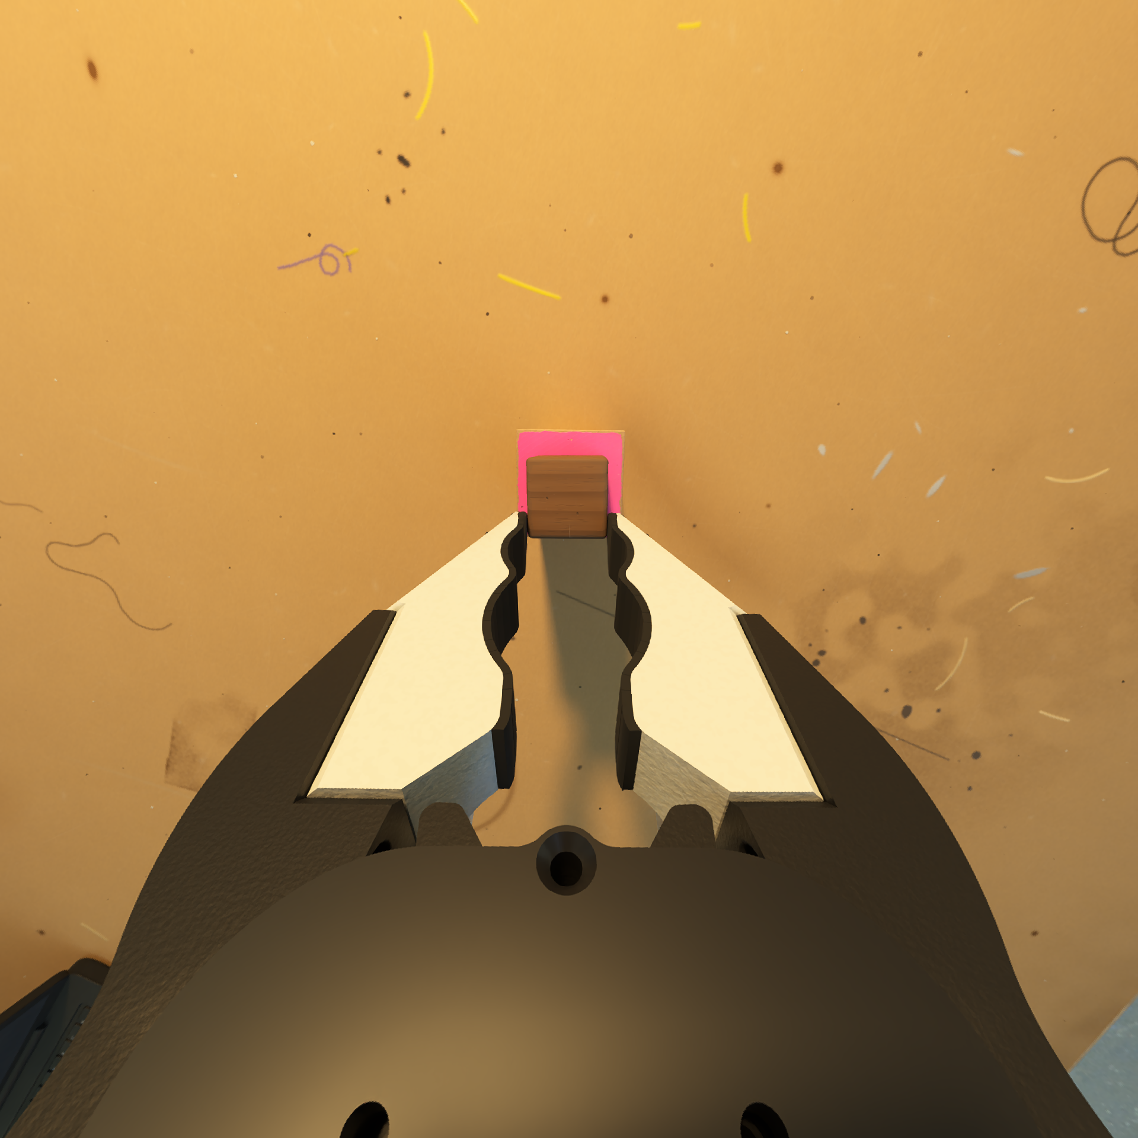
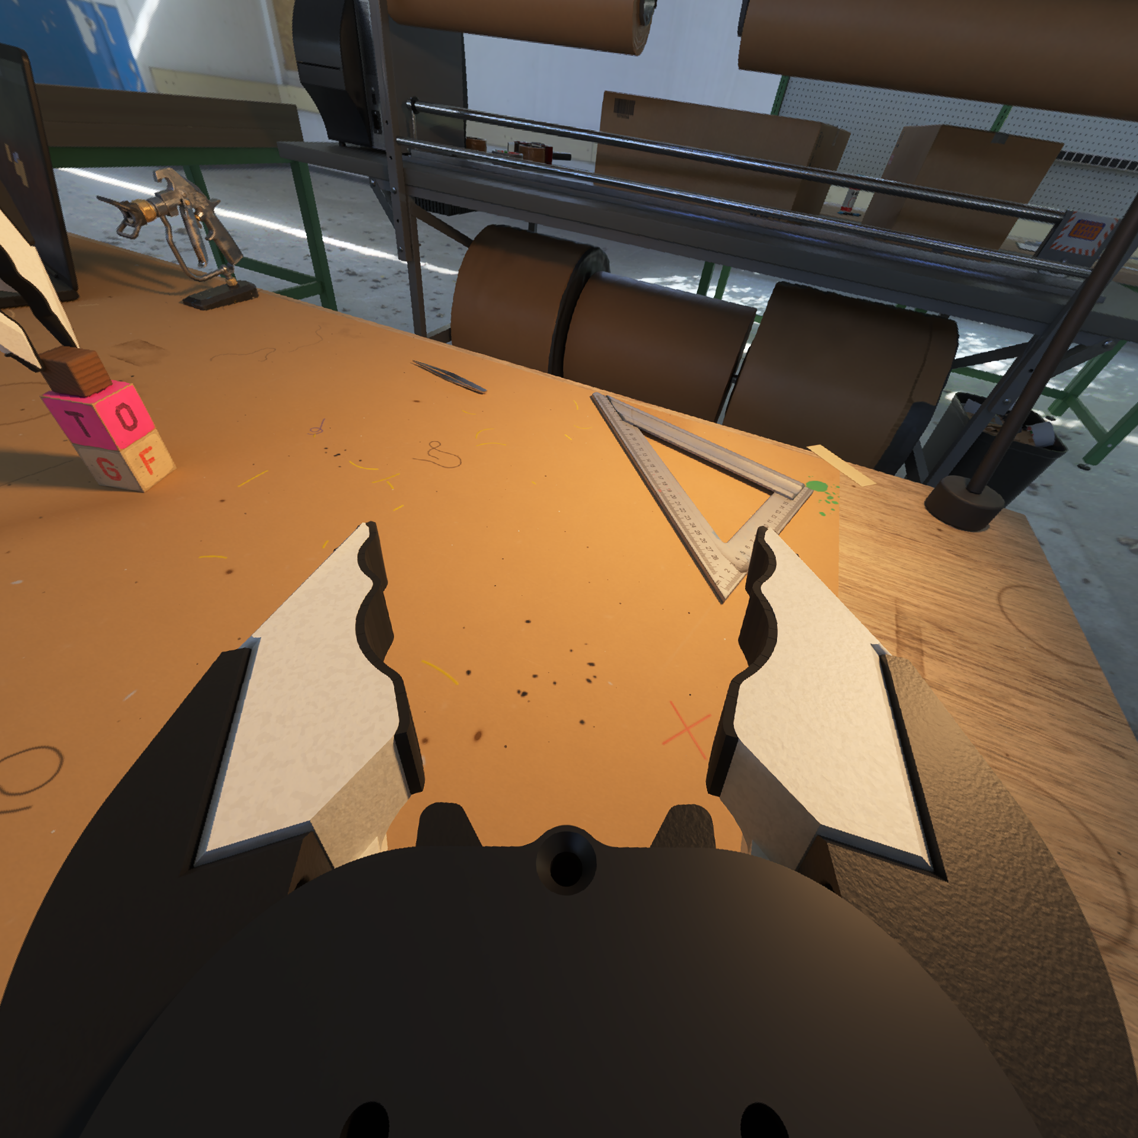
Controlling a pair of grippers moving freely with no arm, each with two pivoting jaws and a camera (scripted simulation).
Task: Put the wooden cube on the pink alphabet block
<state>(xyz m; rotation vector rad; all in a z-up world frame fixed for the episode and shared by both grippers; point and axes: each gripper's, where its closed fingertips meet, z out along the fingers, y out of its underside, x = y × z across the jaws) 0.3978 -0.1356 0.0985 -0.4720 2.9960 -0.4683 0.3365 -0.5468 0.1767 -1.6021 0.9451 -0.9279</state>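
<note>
The wooden cube sits on top of the pink alphabet block. My left gripper looks straight down and its two fingertips press the cube's sides, so it is shut on the cube. In the right wrist view the cube rests on the pink block, which stands on a beige alphabet block at the far left. The left gripper's fingers reach the cube from the left there. My right gripper is open and empty above the orange mat, far from the stack.
A metal set square lies just past the right gripper's right finger. Tweezers lie mid-table. A spray gun on a stand and a dark screen stand at the far left. Brown paper rolls line the far edge. A post base stands at the right.
</note>
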